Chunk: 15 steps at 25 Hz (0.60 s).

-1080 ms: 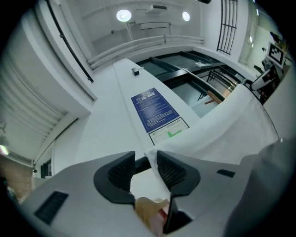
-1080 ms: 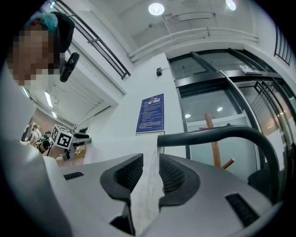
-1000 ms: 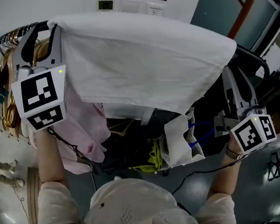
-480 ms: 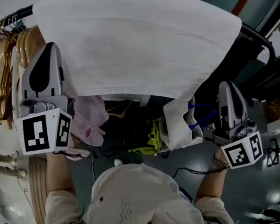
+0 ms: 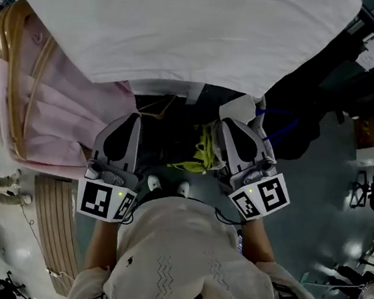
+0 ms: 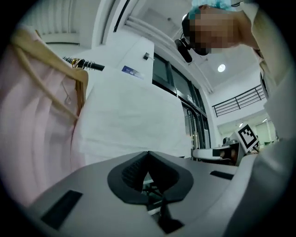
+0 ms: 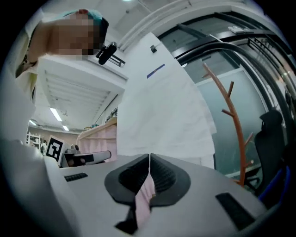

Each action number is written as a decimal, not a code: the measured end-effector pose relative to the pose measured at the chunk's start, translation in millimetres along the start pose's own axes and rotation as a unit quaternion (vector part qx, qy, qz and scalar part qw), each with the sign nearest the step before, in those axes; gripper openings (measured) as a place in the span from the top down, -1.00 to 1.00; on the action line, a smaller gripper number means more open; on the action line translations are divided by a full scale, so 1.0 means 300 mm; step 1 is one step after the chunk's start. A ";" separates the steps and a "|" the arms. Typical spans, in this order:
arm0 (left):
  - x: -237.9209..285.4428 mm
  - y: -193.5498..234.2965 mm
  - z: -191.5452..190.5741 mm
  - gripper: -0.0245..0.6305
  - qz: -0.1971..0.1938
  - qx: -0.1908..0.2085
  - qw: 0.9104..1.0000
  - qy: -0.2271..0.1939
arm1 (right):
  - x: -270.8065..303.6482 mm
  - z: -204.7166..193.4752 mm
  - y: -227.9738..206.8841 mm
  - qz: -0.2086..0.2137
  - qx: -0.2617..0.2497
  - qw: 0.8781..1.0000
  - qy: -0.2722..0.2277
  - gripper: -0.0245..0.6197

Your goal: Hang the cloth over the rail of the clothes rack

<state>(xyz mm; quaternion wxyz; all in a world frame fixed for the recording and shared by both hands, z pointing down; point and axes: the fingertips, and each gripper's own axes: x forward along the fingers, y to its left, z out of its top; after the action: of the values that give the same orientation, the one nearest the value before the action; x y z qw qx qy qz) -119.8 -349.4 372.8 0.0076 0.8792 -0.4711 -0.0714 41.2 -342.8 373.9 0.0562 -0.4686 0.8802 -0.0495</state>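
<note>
White cloth [image 5: 193, 31], one; left claw [image 6: 148, 153], right claw [image 7: 149, 156], both closed.

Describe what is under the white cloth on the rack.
Under the white cloth show part of a pink garment, dark things and a yellow item. The rail it hangs on is covered.

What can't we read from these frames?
- Head view: the white cloth hides whatever it hangs on. The top edge of the frame cuts it off, so the drape on its far side is unknown.
- Right gripper view: the right gripper has its jaws together. The pink sliver behind the pads could be a thing or background.
- Head view: the yellow-green item is too dark to identify.
</note>
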 end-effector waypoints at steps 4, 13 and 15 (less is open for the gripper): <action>0.001 -0.102 -0.080 0.89 -0.028 0.000 0.999 0.024 | 0.010 -0.091 0.059 0.018 0.023 0.999 0.020 0.85; -0.009 -0.132 -0.160 0.88 -0.011 -0.033 0.998 0.043 | -0.021 -0.119 0.100 0.015 -0.007 1.000 0.015 0.85; -0.012 -0.134 -0.160 0.88 -0.010 -0.030 0.999 0.043 | -0.027 -0.124 0.095 0.015 0.001 1.000 0.018 0.85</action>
<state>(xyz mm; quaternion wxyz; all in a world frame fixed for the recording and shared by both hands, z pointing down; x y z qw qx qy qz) -82.0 -326.6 417.5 0.0538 0.8855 -0.4591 -0.0480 16.8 -319.0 407.2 0.0421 -0.4548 0.8877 -0.0580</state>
